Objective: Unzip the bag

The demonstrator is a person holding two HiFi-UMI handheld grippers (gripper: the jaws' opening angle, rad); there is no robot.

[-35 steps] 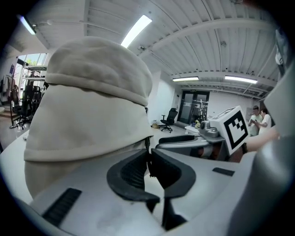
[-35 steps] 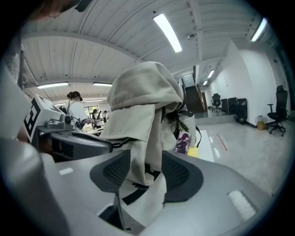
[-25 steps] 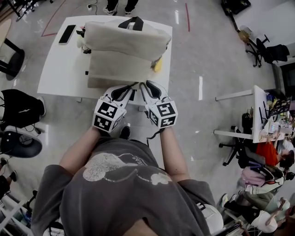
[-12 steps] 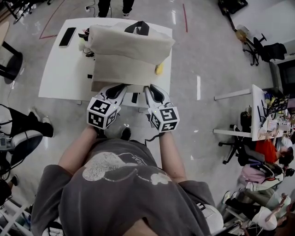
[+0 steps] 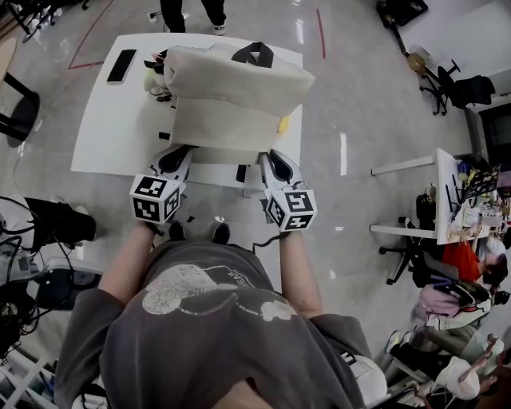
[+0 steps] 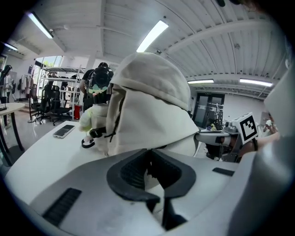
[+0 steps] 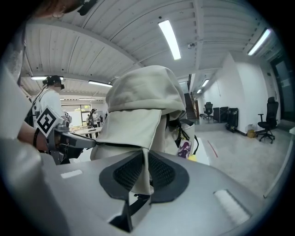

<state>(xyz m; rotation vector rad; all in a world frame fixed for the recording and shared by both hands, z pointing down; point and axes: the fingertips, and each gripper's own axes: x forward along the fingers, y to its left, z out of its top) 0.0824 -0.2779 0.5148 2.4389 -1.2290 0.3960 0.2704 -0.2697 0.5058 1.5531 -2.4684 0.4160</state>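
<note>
A cream cloth bag point(image 5: 235, 88) with a black handle point(image 5: 254, 54) stands on the white table point(image 5: 104, 136). Its flat front flap point(image 5: 227, 132) hangs toward the near table edge. My left gripper point(image 5: 174, 156) is shut on the flap's left end, with cream fabric pinched between its pads point(image 6: 148, 171). At the flap's right end my right gripper point(image 5: 277, 163) is shut on a fold of fabric point(image 7: 146, 152) that runs down between its pads. The bag point(image 6: 147, 101) rises close in front of both cameras point(image 7: 138, 115). No zipper shows clearly.
A dark phone point(image 5: 121, 65) lies at the table's far left. A pale green plush toy point(image 5: 152, 78) sits by the bag's left side, a yellow item point(image 5: 283, 125) by its right. A person's legs point(image 5: 192, 12) stand beyond the table. Desks and chairs point(image 5: 459, 208) fill the right.
My two grippers have drawn apart along the flap's edge, the left one going well to the left. The flap is now stretched wider, and the bag sits slightly further right.
</note>
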